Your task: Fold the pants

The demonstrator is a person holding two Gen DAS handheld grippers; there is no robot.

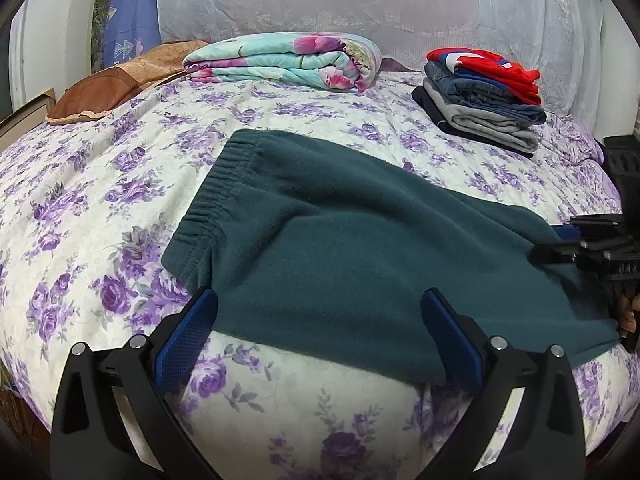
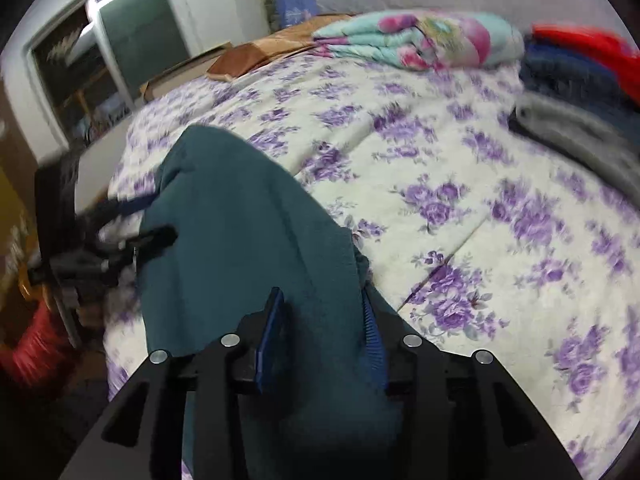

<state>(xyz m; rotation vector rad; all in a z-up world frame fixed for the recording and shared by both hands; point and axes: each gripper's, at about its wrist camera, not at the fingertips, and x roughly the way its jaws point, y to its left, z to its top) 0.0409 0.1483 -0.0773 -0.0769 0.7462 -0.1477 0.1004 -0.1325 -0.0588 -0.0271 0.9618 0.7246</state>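
Dark teal fleece pants lie on the floral bedspread, waistband toward the far left, legs running right. My left gripper is open, its blue pads either side of the pants' near edge, holding nothing. My right gripper is closed on the leg end of the pants, with fabric bunched between its blue pads and lifted. The right gripper also shows at the right edge of the left wrist view, clamped on the fabric. The left gripper shows at the left of the right wrist view.
A folded floral quilt lies at the back of the bed. A stack of folded clothes sits at the back right. A brown pillow lies at the back left. The bedspread fills the left side. A window is on the left wall.
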